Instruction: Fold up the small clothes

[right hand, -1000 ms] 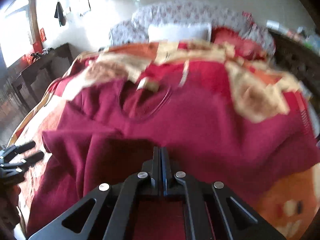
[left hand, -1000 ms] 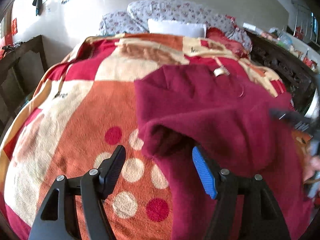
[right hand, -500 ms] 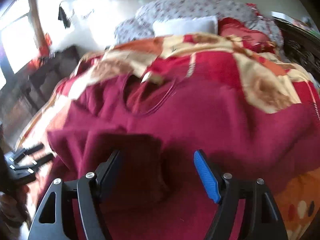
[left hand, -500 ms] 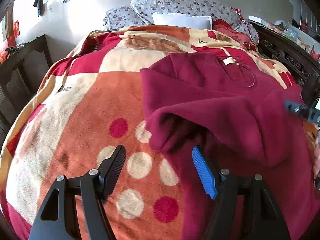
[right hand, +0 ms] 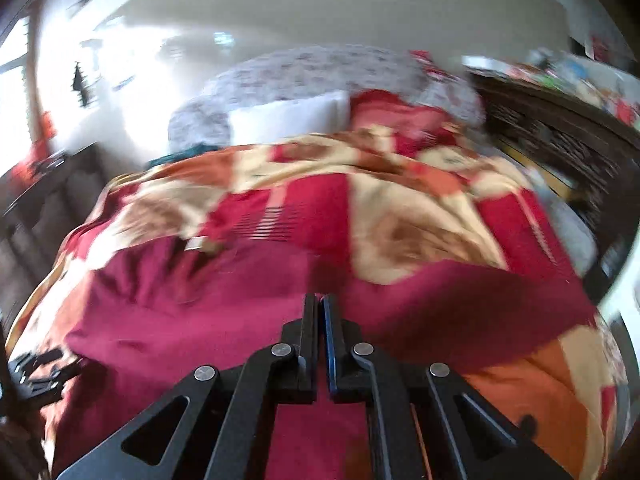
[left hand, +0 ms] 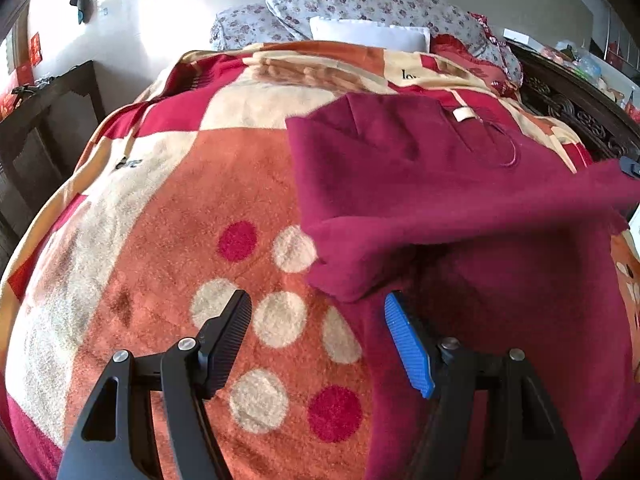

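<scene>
A maroon fleece top [left hand: 440, 184] lies on the patterned blanket [left hand: 180, 208], its near part folded over itself, a white neck label at the far end. My left gripper [left hand: 320, 332] is open and empty, just in front of the top's folded left corner. My right gripper [right hand: 319, 320] has its jaws pressed together on an edge of the maroon top [right hand: 200, 300] and holds it lifted. The right wrist view is blurred. The right gripper's tip also shows in the left wrist view [left hand: 630, 166] at the far right edge.
Floral pillows [left hand: 360, 4] and a white pillow [left hand: 372, 36] lie at the head of the bed. Dark carved wooden furniture [left hand: 580, 112] stands along the right, a dark bench [left hand: 44, 120] on the left.
My right gripper was open half a second ago and is now shut on the top's edge, pulling it right. The left gripper stayed open and drew back slightly.
</scene>
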The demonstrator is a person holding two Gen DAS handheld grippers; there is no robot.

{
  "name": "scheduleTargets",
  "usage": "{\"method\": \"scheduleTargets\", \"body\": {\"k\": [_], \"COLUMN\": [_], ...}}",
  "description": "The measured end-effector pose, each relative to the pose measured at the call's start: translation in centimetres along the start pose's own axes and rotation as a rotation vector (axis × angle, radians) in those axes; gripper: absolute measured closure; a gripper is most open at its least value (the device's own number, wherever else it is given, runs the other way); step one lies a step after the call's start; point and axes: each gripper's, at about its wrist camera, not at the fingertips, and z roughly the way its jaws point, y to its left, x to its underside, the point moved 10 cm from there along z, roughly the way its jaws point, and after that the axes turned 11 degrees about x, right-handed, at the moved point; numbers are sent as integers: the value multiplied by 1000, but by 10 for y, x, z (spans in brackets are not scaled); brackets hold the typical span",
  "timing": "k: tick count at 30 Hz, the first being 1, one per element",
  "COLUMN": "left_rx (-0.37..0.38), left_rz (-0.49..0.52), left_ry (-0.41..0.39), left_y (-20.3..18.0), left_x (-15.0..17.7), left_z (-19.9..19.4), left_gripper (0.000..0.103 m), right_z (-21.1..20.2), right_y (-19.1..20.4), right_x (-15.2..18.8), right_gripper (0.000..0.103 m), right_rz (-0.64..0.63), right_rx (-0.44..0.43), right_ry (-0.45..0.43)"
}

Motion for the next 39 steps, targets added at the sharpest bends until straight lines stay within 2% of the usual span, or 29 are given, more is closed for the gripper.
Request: {"method": "scheduleTargets", "body": {"k": [2, 5, 7, 8, 9, 10, 11, 12, 13, 14, 17, 19, 21, 23, 25, 26, 28, 29, 31, 34, 39], "left_rx": [2, -8, -1, 3, 5, 9, 3, -3, -10, -13, 0, 11, 20, 38, 57, 61, 72, 82, 97, 124, 118], "left_rz": [1, 13, 1, -4, -7, -8, -10, -15, -28, -42, -74, -91, -110, -133, -157, -155, -150, -156, -175, -229, -233], "left_ry": [3, 13, 18, 21, 21, 22, 20, 18, 12, 7, 5, -4, -20, -32, -44, -49, -56, -60, -74, -101, -113], "left_y": [-2, -3, -1, 0, 1, 2, 4, 5, 8, 11, 17, 19, 24, 28, 31, 32, 33, 34, 38, 47, 47], "left_x": [1, 3, 5, 6, 6, 7, 7, 6, 6, 5, 6, 7, 7, 7, 7, 7, 7, 7, 7, 6, 6], "left_z": [3, 6, 7, 7, 8, 8, 8, 8, 8, 8, 12, 12, 10, 11, 11, 11, 11, 11, 10, 7, 5], "left_gripper": [34, 34, 34, 34, 34, 34, 33, 30, 30, 29, 28, 28, 28, 28, 28, 28, 28, 28, 28, 28, 28], "right_z": [27, 54, 48, 36, 25, 13, -1, -8, -15, -20, -20, -16, -3, 11, 29, 45, 58, 61, 59, 54, 67], "right_y": [-10, -10, -11, -10, -6, 1, 20, 37, 61, 99, 188, 235, 290, 326, 347, 356, 367, 369, 373, 382, 400], "right_x": [18, 46, 42, 31, 23, 16, 5, 1, -2, -4, 2, 6, 10, 15, 16, 17, 29, 34, 32, 18, 15], "right_gripper": [99, 98, 96, 94, 86, 65, 50, 25, 18, 18, 18, 19, 19, 19, 23, 29, 98, 98, 98, 98, 98], "right_rz": [-66, -98, -65, -36, -24, -17, -20, -34, -63, -116, -237, -314, -422, -495, -544, -564, -565, -563, -584, -530, -496], "right_rx": [108, 134, 135, 134, 123, 102, 48, -2, -68, -159, -334, -394, -417, -429, -395, -386, -463, -475, -460, -478, -472], "right_ry": [60, 179, 169, 129, 94, 56, 7, -14, -28, -26, -2, -8, -25, -34, -28, 5, 108, 127, 91, 59, 85]}}
